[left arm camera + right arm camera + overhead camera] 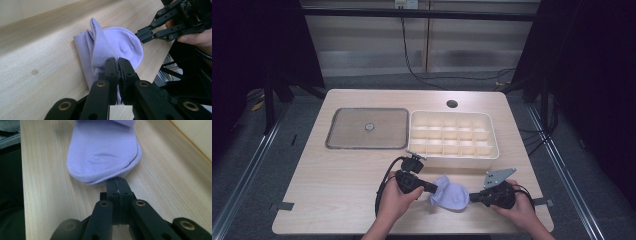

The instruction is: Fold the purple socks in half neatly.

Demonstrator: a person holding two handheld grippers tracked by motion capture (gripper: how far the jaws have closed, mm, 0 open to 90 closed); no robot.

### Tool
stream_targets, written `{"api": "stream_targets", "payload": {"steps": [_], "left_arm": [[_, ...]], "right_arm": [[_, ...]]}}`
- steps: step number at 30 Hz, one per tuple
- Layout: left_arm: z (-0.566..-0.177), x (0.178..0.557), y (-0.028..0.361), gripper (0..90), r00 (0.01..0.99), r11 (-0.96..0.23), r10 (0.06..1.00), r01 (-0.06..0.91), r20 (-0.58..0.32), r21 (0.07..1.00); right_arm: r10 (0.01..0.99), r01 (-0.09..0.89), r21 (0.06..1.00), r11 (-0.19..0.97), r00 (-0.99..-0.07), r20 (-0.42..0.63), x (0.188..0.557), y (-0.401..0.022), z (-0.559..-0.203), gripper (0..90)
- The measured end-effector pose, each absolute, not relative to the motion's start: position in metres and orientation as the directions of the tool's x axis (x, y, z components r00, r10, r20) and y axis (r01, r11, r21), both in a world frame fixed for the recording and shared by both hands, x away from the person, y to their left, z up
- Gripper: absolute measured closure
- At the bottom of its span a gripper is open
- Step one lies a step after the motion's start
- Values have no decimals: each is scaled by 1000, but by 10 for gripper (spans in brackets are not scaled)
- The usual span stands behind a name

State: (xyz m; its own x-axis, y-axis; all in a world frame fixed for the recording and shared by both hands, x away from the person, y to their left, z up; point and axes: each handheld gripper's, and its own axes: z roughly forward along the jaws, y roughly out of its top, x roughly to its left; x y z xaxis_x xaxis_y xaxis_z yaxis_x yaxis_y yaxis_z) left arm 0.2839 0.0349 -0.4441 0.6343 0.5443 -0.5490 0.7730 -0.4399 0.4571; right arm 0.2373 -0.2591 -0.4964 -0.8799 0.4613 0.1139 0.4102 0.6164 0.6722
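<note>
A pale purple sock [451, 195] lies folded near the front edge of the wooden table [337, 185], between my two grippers. My left gripper [434, 189] comes in from the left. In the left gripper view its jaws [118, 62] are shut on a raised fold of the sock [120, 42] at the ribbed cuff end. My right gripper [472, 196] comes in from the right, and its jaws [117, 181] are shut on the rounded toe edge of the sock [102, 150]. Across the sock, the right gripper [140, 35] meets the toe.
Just behind the grippers stands a white box [457, 161] divided into several compartments. To its left lies a flat grey tray [347, 125] with a small round piece [370, 127] in the middle. A cable hole [452, 104] sits at the table's far side.
</note>
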Motion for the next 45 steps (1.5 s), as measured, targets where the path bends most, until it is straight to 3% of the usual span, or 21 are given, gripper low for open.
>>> {"api": "stream_targets", "payload": {"steps": [45], "left_arm": [[-447, 276, 1, 866, 727, -550, 472, 684, -498, 478]], "right_arm": [[448, 396, 681, 616, -887, 110, 238, -251, -497, 900]]}}
